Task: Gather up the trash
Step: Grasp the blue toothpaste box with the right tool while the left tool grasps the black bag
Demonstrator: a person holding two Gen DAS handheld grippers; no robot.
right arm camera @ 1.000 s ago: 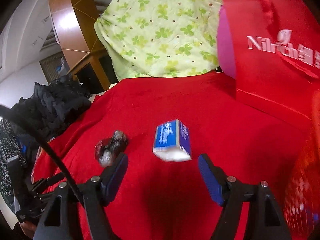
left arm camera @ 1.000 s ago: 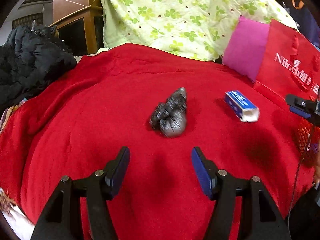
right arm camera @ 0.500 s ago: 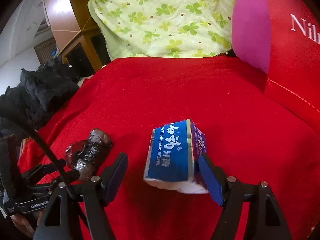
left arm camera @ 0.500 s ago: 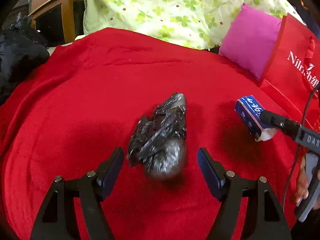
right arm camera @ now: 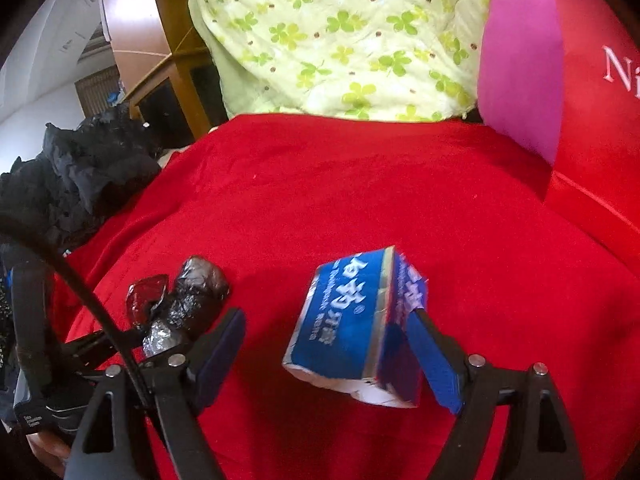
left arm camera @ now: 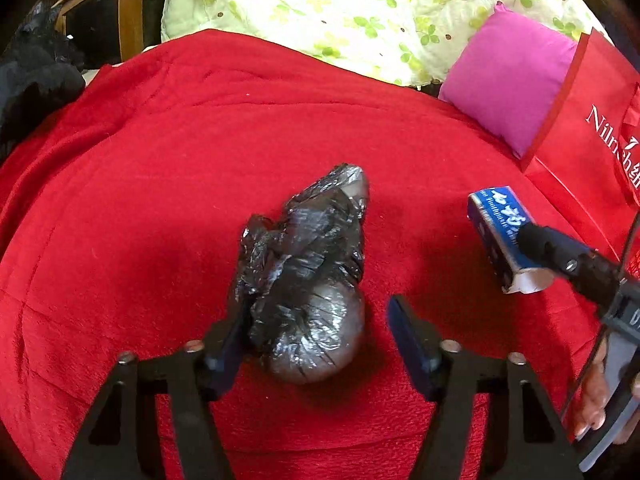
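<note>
A crumpled black plastic bag (left arm camera: 304, 276) lies on the red blanket (left arm camera: 140, 200). My left gripper (left arm camera: 316, 320) is open, its fingers on either side of the bag's near end, the left pad touching it. A blue toothpaste box (right arm camera: 356, 328) lies on the blanket between the open fingers of my right gripper (right arm camera: 324, 340); the right pad touches its side. The box also shows in the left wrist view (left arm camera: 504, 236), and the bag in the right wrist view (right arm camera: 180, 308).
A red tote bag (left arm camera: 592, 140) stands at the right with a pink cushion (left arm camera: 508, 80) beside it. A green clover-print quilt (left arm camera: 360, 12) is piled at the back. Black clothing (right arm camera: 72, 176) lies at the left, by a wooden frame (right arm camera: 176, 60).
Both grippers have moved forward and down. The black bag now sits between the left fingers and the blue box between the right fingers. Both stay open.
</note>
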